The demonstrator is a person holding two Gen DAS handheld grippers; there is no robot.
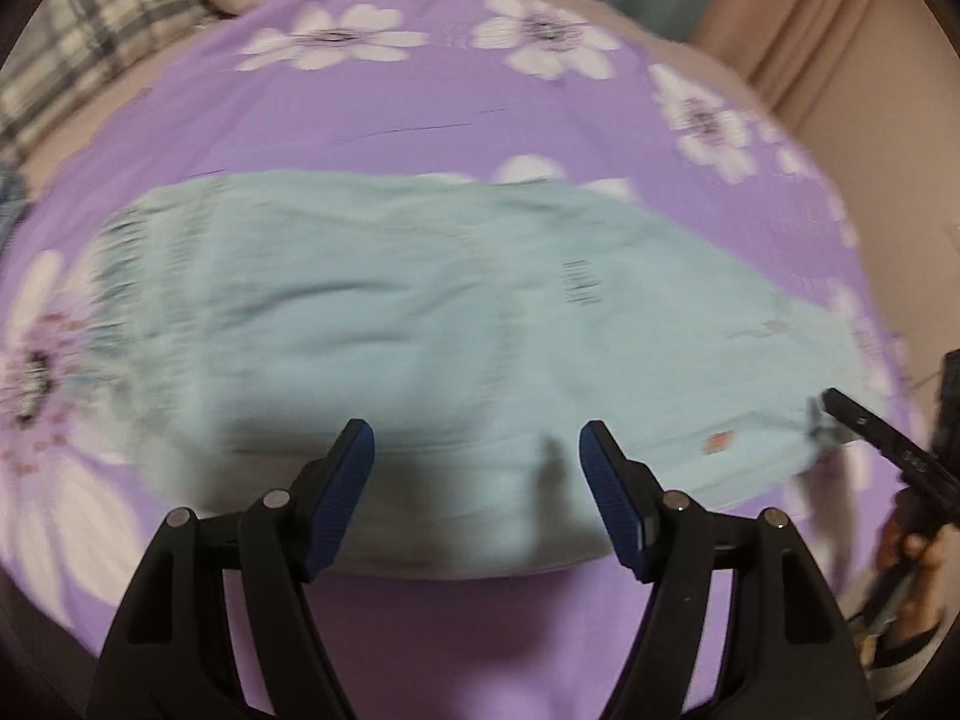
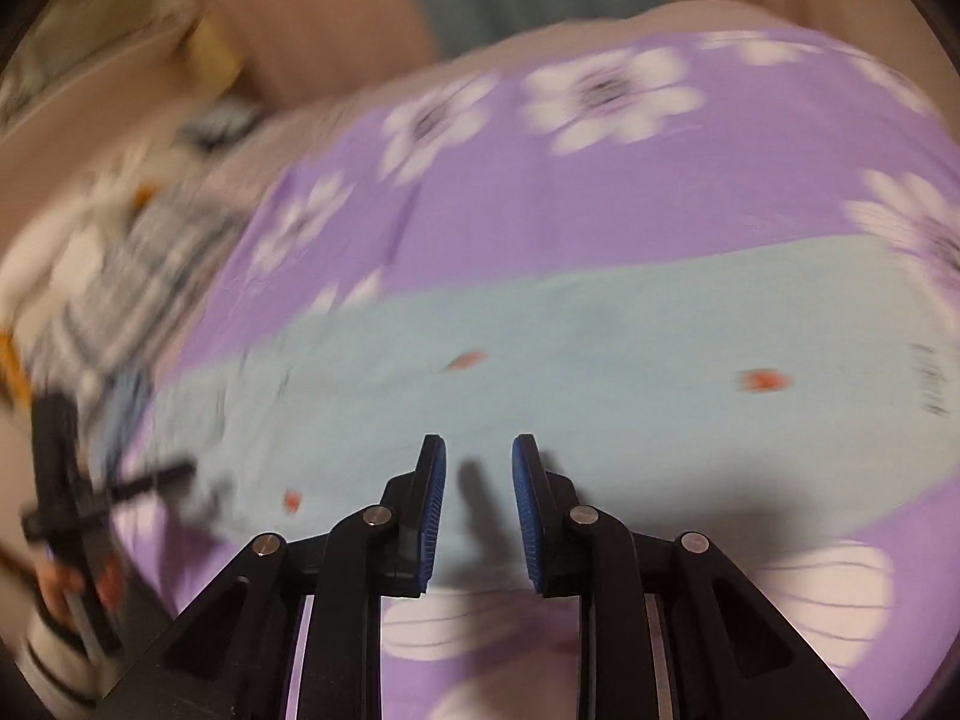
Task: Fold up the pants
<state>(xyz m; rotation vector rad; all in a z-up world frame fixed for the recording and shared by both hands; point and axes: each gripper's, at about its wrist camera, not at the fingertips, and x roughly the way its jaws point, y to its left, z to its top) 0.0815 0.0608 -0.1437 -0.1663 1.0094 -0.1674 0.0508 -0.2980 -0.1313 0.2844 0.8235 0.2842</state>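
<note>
Purple sheet [image 1: 420, 120] printed with white flowers covers the bed, and both views are smeared by motion. On it the pale blue pants [image 1: 420, 312] lie stretched out flat as one long band, the gathered waistband toward the left in the left wrist view and the leg end running off to the right. They look already doubled leg over leg, though the blur leaves that uncertain; no crosswise fold shows, so by my reading the folds that shorten the length are still to do. Over the near edge of the cloth, the left claw [image 1: 477, 456] hangs spread wide and empty. Farther along that edge, the right claw [image 2: 478, 462] is only narrowly parted, with nothing between its pads.
</note>
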